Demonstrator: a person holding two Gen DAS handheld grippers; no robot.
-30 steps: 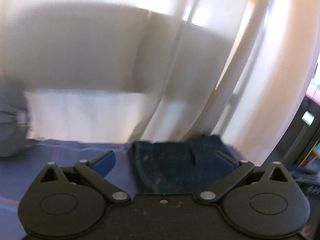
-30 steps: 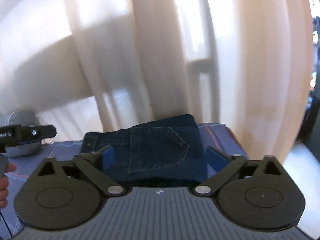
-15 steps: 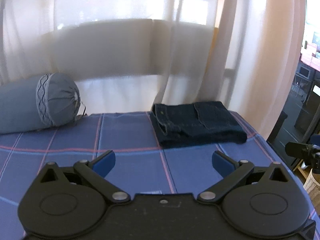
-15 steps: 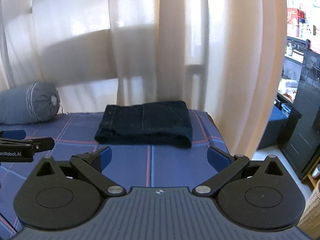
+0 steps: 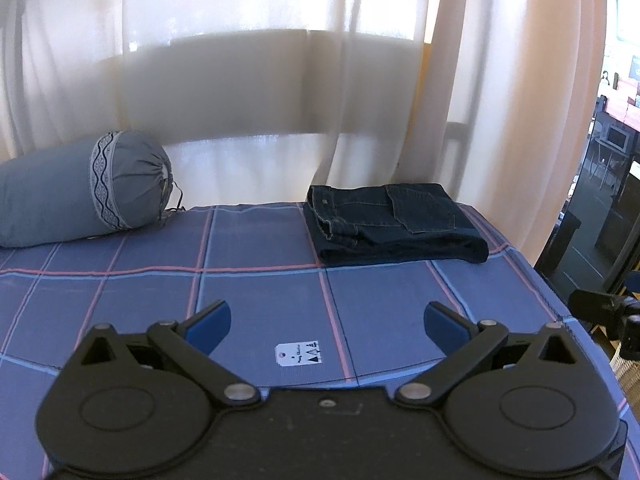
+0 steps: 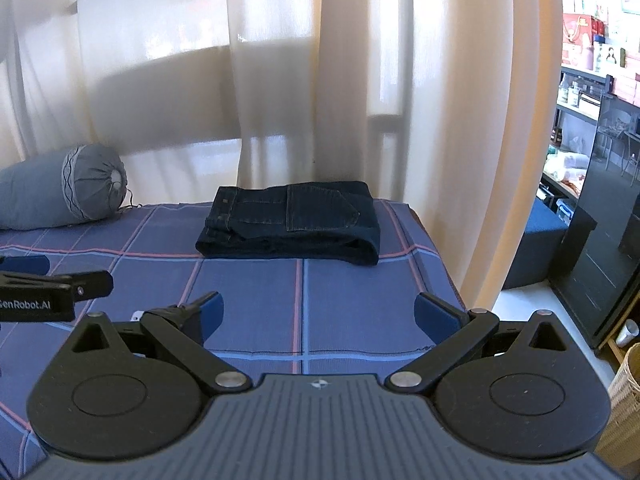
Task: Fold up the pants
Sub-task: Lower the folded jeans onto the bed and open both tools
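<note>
Dark blue jeans point(image 5: 394, 222) lie folded into a compact stack at the far right of the bed, back pocket up; they also show in the right wrist view point(image 6: 292, 222). My left gripper point(image 5: 326, 324) is open and empty, well back from the jeans over the bedspread. My right gripper point(image 6: 318, 314) is open and empty, also pulled back near the bed's front edge. The left gripper's body shows at the left of the right wrist view point(image 6: 44, 288).
A blue plaid bedspread point(image 5: 256, 288) covers the bed. A grey bolster pillow point(image 5: 80, 188) lies at the far left. White curtains point(image 6: 280, 80) hang behind. A white tag point(image 5: 298, 352) lies on the spread. A wicker basket point(image 6: 624, 396) and dark furniture point(image 6: 592, 248) stand off the right edge.
Both grippers have drawn back and away from the folded jeans, which now lie farther off on the bed. Both stay open and empty.
</note>
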